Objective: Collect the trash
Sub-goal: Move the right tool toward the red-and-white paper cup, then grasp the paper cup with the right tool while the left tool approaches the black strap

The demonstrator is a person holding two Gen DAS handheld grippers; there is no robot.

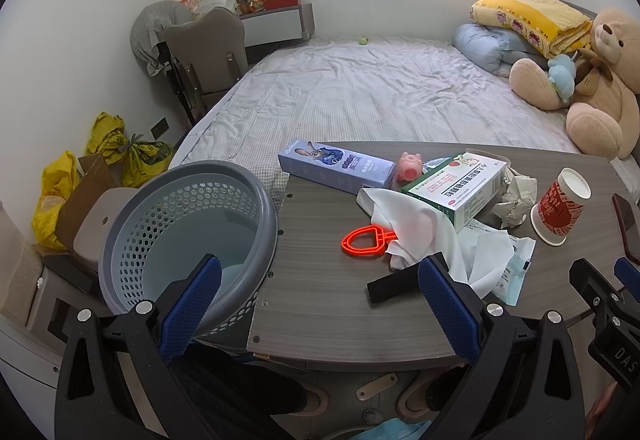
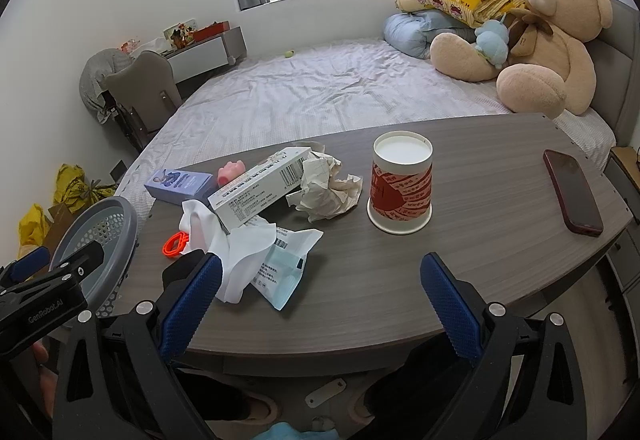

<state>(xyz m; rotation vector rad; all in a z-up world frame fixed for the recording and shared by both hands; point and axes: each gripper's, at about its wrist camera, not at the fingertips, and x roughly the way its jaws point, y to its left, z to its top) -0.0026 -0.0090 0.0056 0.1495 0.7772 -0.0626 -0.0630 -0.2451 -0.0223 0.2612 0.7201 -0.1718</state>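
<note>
Hovering over the near edge of the wood-grain surface [image 2: 480,176], both tongs are spread wide w/ nothing between the blue pads. Left tongs [image 1: 320,304] sit low at the surface's left end; its left pad is in front of the grey perforated basket [image 1: 180,224], its right pad [image 1: 448,304] in front of a flat black strip [image 1: 390,284] and the white cloth [image 1: 424,236]. Right tongs [image 2: 320,304] are further right, facing the upside-down red-and-white paper cup [image 2: 401,184], which stands apart from the pads.

Trash is clustered mid-surface: crumpled paper wad [image 2: 326,188] just left of the cup, a green-and-white medicine box [image 2: 264,186] touching the wad, and a torn plastic mask wrapper [image 2: 280,268] lying flat near the front edge, partly under the cloth. Behind the medicine box is a blue carton w/ a cartoon rabbit [image 1: 336,164], and a small pink pig toy [image 1: 409,165] sits between the two boxes. An orange plastic loop [image 1: 366,242] lies flat, its handle end hidden under the cloth. A dark red phone [image 2: 572,192] rests face down at the far right, well apart from the rest.

The basket stands off the surface's left edge, rim touching it; inside looks bare apart from something pale at the bottom, can't tell what. Beyond is a bed [image 1: 360,88] w/ a big teddy bear [image 2: 544,40] and folded bedding.
</note>
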